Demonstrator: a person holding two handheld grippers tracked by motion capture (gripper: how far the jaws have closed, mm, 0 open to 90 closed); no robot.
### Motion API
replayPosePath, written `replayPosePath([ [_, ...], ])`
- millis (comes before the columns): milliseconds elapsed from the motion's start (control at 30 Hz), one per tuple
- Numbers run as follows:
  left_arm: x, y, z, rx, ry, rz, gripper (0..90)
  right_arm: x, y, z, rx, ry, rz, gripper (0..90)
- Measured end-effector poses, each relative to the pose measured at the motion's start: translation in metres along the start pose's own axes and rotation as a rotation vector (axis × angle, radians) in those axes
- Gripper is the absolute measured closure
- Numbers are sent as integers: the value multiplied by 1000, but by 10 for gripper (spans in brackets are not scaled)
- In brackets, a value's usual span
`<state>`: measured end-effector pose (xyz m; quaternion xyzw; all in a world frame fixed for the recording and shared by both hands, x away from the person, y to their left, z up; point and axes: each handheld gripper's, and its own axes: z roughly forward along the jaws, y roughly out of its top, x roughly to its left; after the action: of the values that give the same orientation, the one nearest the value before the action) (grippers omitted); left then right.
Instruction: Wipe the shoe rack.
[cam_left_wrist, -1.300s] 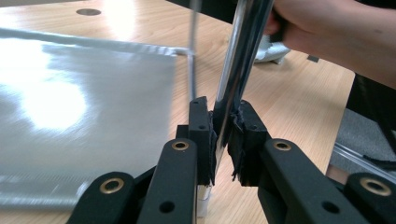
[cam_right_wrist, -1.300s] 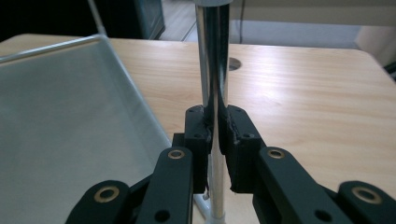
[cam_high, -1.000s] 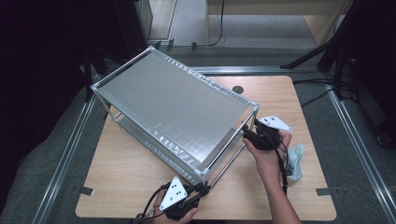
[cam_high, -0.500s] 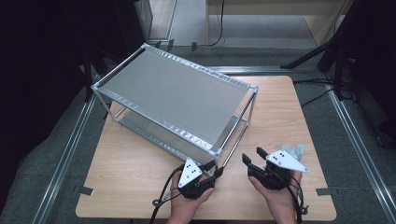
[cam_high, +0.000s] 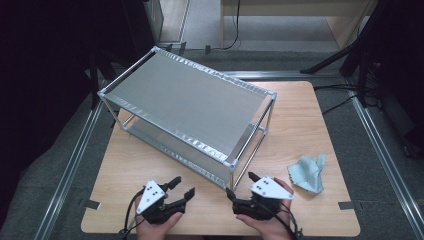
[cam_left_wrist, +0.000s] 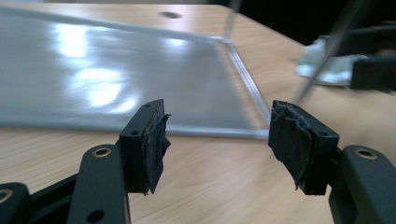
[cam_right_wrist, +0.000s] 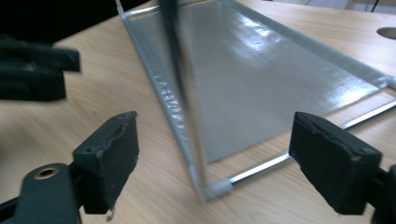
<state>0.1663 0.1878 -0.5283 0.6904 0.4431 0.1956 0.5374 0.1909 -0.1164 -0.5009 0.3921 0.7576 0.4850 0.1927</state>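
A two-tier metal shelf rack (cam_high: 190, 107) stands on the wooden counter (cam_high: 310, 125), set at a slant so that its long sides run from far left to near right. Its flat silver top panel sits on thin upright posts, and the lower panel (cam_left_wrist: 116, 70) lies just above the counter surface. The rack's near right corner post (cam_high: 231, 172) comes down between the two hand-held grippers.

The left hand-held gripper (cam_high: 181, 189) lies just near of the rack's near long side, at the near edge of the counter. Its jaws have just been opening and now stand spread wide with nothing between them; in the left gripper view the padded fingertips (cam_left_wrist: 152, 140) frame bare counter and the rack's lower edge, clear of both.

The right hand-held gripper (cam_high: 241, 184) is just to the right of it, close to the corner post. Its jaws have likewise just been opening and stand wide apart, touching nothing; the right gripper view looks past them to the base of the post (cam_right_wrist: 217, 189).

A crumpled pale blue cloth (cam_high: 307, 172) lies on the counter just right of the right hand-held gripper, apart from the rack.
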Motion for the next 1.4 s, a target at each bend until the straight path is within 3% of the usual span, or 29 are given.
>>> replayPosePath([
  [33, 6, 0, -4, -8, 19, -2, 369, 6, 0, 5, 1, -17, -14, 202],
  [100, 17, 0, -9, -16, 54, -5, 373, 14, 1, 13, -1, -64, -26, 344],
  [167, 28, -1, -11, -19, 80, -18, 379, 18, 1, 17, -16, -102, -9, 492],
  [233, 36, -1, -12, -18, 94, -36, 383, 17, 1, 19, -26, -110, 10, 645],
  [300, 41, -1, -13, -19, 98, -51, 383, 13, 0, 18, -29, -79, 13, 730],
  [367, 44, -1, -14, -21, 108, -57, 382, 11, -3, 14, -37, -86, 4, 788],
  [533, 55, 0, -14, -9, 158, -67, 391, -1, -9, -2, -29, -82, 1, 792],
  [700, 67, 1, -17, 6, 269, -49, 403, -25, -11, -29, 22, -92, 42, 784],
  [833, 83, 5, -13, 14, 362, -63, 409, -45, -16, -49, 42, -120, 114, 777],
  [900, 96, 11, -9, 12, 417, -103, 409, -54, -19, -58, 49, -128, 133, 776],
  [967, 99, 13, -9, 8, 432, -109, 411, -59, -20, -63, 49, -139, 138, 775],
  [1033, 108, 19, -5, 16, 517, -84, 434, -64, -22, -67, 46, -149, 147, 774],
  [1167, 125, 29, 5, 34, 582, -68, 468, -70, -23, -70, 45, -159, 155, 775],
  [1233, 135, 33, 8, 44, 595, -79, 499, -69, -22, -70, 48, -164, 148, 777],
  [1300, 141, 37, 9, 54, 604, -57, 612, -69, -22, -70, 49, -165, 149, 777],
  [1333, 144, 38, 8, 58, 595, -45, 681, -70, -21, -71, 51, -165, 155, 777],
  [1400, 147, 39, 4, 67, 544, -31, 729, -72, -20, -71, 45, -158, 168, 775],
])
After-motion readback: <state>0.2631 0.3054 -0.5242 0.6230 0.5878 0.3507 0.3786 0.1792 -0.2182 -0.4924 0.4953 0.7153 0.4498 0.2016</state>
